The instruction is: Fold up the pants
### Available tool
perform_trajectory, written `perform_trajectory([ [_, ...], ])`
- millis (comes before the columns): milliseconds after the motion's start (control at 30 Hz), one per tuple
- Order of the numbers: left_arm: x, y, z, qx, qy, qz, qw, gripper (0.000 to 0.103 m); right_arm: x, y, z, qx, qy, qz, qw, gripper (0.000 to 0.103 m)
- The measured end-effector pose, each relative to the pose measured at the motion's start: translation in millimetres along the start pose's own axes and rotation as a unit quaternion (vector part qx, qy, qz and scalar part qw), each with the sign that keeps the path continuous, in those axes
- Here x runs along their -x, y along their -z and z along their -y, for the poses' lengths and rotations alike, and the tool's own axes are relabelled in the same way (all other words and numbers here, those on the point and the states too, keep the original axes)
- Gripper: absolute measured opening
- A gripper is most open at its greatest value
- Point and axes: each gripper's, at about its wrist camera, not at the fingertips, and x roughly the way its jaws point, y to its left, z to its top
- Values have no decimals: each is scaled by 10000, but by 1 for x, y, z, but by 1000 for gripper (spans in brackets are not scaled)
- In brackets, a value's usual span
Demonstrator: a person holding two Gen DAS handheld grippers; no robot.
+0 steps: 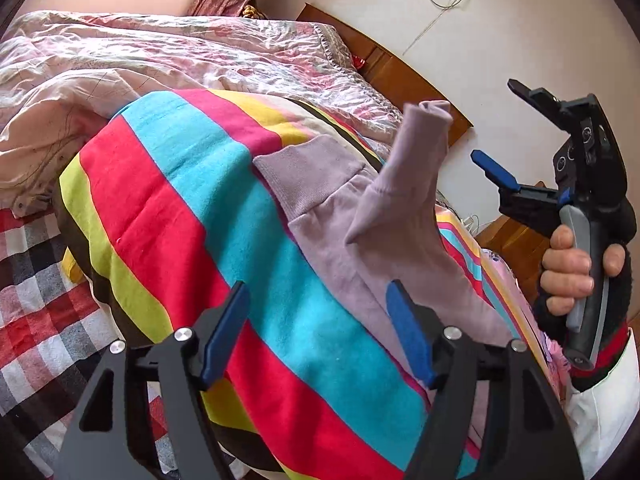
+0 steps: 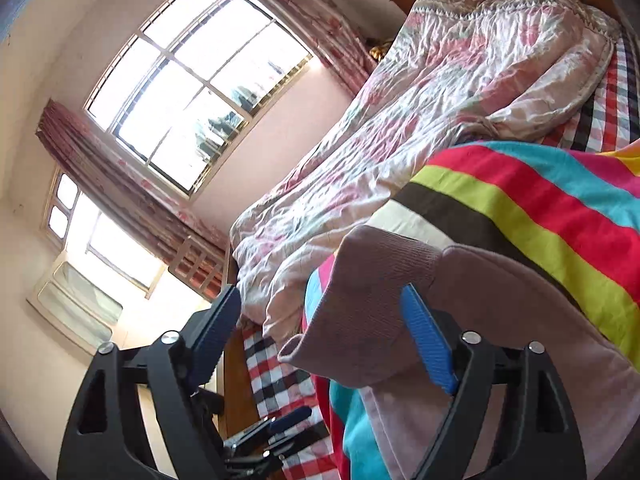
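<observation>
Lilac pants [image 1: 332, 216] lie on a striped blanket [image 1: 192, 216], ribbed waistband toward the far side. One leg [image 1: 412, 168] sticks up off the blanket with its cuff in the air, and no gripper touches it. My left gripper [image 1: 318, 300] is open just short of the pants, with nothing between its pads. At the right, a hand [image 1: 568, 264] holds my right gripper [image 1: 496, 120] open and empty, apart from the raised leg. In the right wrist view the right gripper [image 2: 320, 296] stands wide, the pants [image 2: 372, 320] beyond it. The left gripper [image 2: 280, 426] shows low down.
A crumpled floral quilt [image 1: 160, 52] is heaped behind the blanket, over a red checked sheet [image 1: 36, 280]. A wooden headboard [image 1: 392, 68] runs along the white wall. A window [image 2: 192, 80] with curtains is seen in the right wrist view.
</observation>
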Motion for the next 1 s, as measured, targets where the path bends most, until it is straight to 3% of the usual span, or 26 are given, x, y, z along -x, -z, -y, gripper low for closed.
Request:
perform_trajectory([
  [67,0,2,1,-117,-77,-80,9999,73,4,-2,-3,-138,20,-45,9999,88],
  [133,0,1,-1,-163,-23,-95,9998,74,22,16,-12,491,461,-55,9977,87],
  [200,-4,-3,-3,-104,87,-127,9998,74,38,43,-15,1187,1004,-244,9875,70],
  [333,-18,-21,4,-100,571,-225,9981,71,74,119,-12,2305,1769,-738,9540,52],
  [400,-32,-35,11,-140,645,-365,9971,64,91,161,-3,2718,1988,-943,9369,44],
  [533,-61,-55,18,-124,731,-662,9950,50,116,215,14,3226,2485,-1200,9054,40],
  [600,-74,-61,13,-13,659,-715,9953,47,124,228,20,3268,2428,-1300,9041,37],
  [667,-83,-63,7,145,595,-764,9952,37,123,238,21,3457,2497,-1399,8936,34],
  [833,-89,-62,-4,274,641,-746,9948,32,113,244,27,3651,2544,-1551,8820,28],
  [1000,-91,-63,-5,322,662,-744,9945,32,106,236,38,3507,2479,-1640,8881,26],
])
